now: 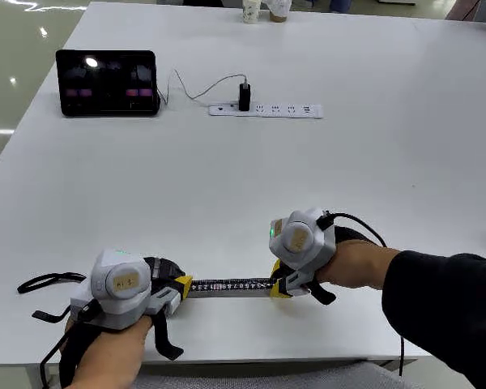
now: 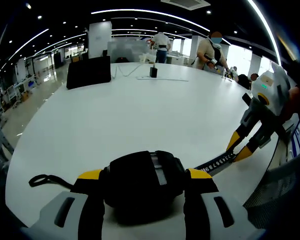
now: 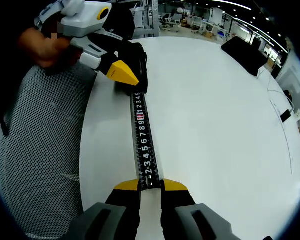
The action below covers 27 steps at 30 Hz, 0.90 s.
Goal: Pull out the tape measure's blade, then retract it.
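L gripper (image 2: 145,174) jaws clamped round black tape measure case (image 2: 140,192); case sits on white table (image 1: 324,170) nr front edge. R gripper (image 3: 150,186) jaws narrow, pinching blade (image 3: 142,130) at its tip. Blade drawn out flat btwn the two grippers, numbers up (white digits on black). Black strap (image 1: 44,281) trails left of case. Far side of table: dark tablet (image 1: 107,83), power strip (image 1: 265,109), cable (image 1: 198,87) btwn them.
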### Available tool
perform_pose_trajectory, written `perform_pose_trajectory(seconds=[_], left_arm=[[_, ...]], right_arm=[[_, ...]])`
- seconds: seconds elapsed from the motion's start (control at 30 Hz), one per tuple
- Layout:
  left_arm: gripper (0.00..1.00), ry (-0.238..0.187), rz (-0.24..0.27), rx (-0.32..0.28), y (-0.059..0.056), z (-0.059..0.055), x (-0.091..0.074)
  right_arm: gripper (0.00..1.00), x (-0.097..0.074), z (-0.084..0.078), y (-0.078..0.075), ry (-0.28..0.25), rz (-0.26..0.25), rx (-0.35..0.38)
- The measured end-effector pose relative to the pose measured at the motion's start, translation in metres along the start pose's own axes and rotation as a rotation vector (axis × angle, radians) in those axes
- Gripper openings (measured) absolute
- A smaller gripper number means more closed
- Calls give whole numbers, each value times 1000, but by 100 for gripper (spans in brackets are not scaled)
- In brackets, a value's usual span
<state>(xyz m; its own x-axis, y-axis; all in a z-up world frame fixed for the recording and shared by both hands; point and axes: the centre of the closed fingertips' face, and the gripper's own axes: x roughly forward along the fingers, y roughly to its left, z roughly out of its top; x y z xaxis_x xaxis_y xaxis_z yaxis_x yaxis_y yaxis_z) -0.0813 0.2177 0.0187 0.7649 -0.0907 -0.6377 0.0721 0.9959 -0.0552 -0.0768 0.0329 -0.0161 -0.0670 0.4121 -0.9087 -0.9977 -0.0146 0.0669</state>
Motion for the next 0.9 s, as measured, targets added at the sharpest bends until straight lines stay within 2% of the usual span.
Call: perform_pose_trajectory(seconds=[0.9], left_arm=[[59, 0, -2, -2, 0, 0, 0]], right_arm=[[12, 4, 11, 2, -13, 3, 1]])
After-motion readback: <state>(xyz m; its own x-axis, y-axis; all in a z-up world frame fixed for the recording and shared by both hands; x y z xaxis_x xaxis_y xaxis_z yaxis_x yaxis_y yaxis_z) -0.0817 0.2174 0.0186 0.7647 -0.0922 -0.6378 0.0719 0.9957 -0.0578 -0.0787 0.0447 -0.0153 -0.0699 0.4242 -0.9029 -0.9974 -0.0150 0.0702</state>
